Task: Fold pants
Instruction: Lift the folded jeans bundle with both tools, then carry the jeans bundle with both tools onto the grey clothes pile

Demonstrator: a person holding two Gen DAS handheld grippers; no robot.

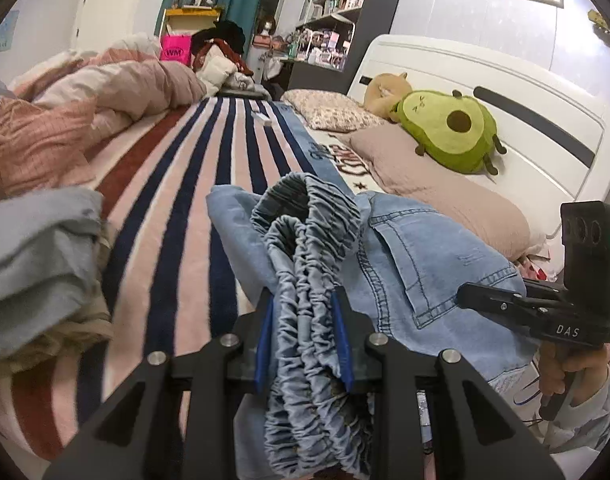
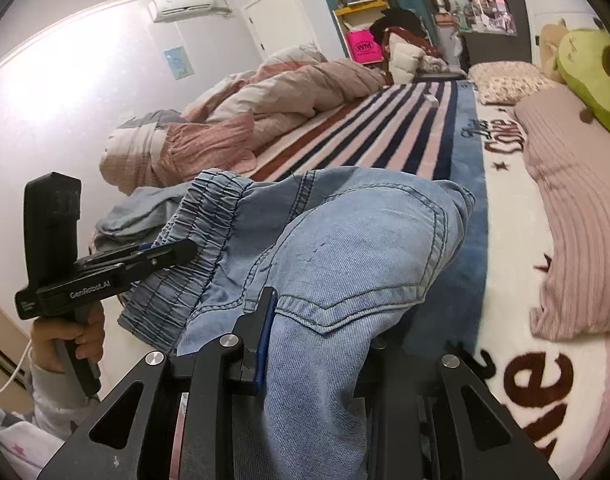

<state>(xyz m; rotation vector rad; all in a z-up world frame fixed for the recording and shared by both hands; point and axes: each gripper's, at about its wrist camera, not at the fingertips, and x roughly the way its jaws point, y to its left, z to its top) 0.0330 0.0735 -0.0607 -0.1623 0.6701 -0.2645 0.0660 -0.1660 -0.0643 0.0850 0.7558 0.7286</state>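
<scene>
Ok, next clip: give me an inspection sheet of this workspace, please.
Surface: bed with striped blanket.
Job's things: denim pants, bunched, partly lifted.
Clutter: rumpled duvet, grey garment, two pillows, avocado plush.
Grippers: left gripper shut on the elastic waistband; right gripper shut on the pants near a pocket.
Cables: white cable by the left hand.
Surroundings: shelves, air conditioner, clock, door.

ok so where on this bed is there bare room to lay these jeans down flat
The striped blanket ahead of the jeans is bare, between the bunched duvet and the pillows; one small white item lies far off. The grey clothes crowd the near left.
</scene>
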